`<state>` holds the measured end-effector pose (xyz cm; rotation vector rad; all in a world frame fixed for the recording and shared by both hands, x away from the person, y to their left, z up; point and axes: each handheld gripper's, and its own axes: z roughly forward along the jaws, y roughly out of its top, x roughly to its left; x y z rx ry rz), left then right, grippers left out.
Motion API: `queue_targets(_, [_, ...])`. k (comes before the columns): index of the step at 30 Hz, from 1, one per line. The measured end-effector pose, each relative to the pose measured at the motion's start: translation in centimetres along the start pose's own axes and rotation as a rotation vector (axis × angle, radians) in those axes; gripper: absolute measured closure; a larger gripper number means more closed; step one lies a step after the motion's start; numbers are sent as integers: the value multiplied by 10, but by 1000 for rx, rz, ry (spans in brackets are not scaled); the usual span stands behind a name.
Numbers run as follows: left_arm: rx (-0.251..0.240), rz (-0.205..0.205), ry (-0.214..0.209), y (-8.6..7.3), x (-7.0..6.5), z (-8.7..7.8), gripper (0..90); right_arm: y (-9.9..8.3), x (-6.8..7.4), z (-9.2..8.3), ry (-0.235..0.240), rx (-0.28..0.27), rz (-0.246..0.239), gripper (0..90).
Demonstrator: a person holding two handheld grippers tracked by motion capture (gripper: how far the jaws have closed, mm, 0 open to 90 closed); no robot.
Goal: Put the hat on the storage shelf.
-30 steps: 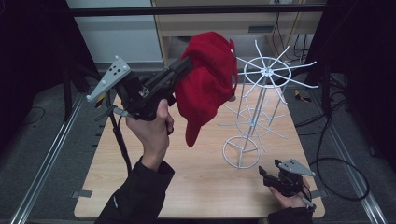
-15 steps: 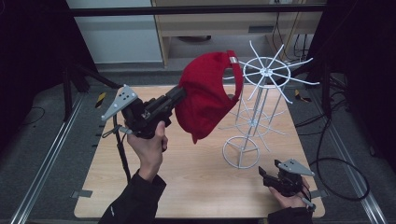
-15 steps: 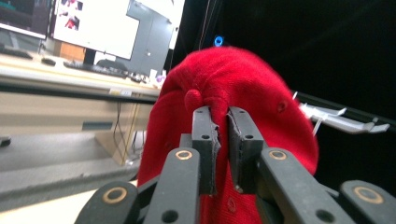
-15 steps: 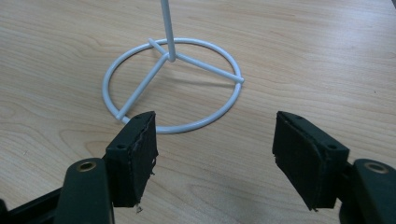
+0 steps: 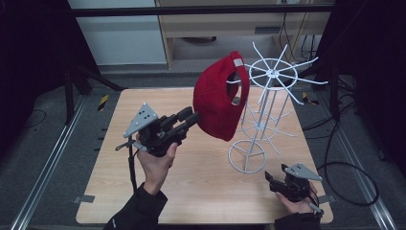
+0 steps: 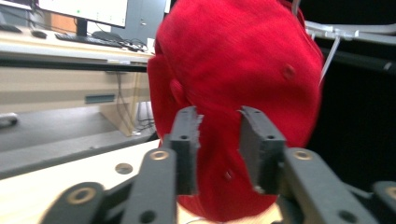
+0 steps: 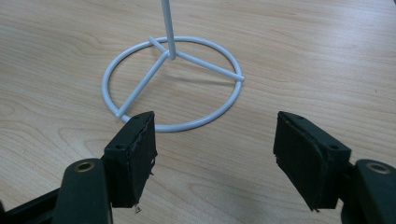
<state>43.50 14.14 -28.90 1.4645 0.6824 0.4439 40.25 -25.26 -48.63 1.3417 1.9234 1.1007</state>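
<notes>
Red cap (image 5: 218,100) now against wire rack (image 5: 268,96)

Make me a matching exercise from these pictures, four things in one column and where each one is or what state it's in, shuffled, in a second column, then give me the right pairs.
Things:
1. red cap
2. white wire rack
3. left gripper
4. right gripper

States:
A. jaws wide apart, nothing between them, low near the table's front right corner
B. standing upright on the wooden table
D. raised above the table, jaws on the red fabric
C. in the air, its back strap at the rack's top spokes

Pairs: 1-C, 2-B, 3-D, 4-A
</notes>
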Motion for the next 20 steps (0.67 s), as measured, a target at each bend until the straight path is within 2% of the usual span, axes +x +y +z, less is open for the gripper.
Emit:
queue_targets(3, [9, 52, 20, -7, 1, -14, 502, 0, 0, 0, 1, 3, -1, 302])
queue_targets(6, [20, 64, 38, -16, 8, -31, 426, 0, 0, 0, -2, 4, -1, 301])
queue_targets(8, [34, 86, 76, -25, 13, -42, 391, 0, 0, 0, -5, 5, 2, 298])
queue_targets(10, [72, 105, 113, -37, 21, -52, 360, -1, -1, 0, -10, 3, 1, 294])
queue_targets(12, [94, 97, 151, -51, 31, -61, 337, -1, -2, 1, -15, -1, -4, 288])
queue_targets(15, [129, 53, 199, -71, 50, -71, 317, -1, -2, 1, -18, 1, -4, 273])
queue_targets(18, [192, 55, 258, -96, 69, -79, 296, -1, -2, 1, -20, -2, 1, 252])
queue_targets(20, [240, 41, 292, -113, 82, -84, 283, -1, -2, 1, -17, 1, 11, 243])
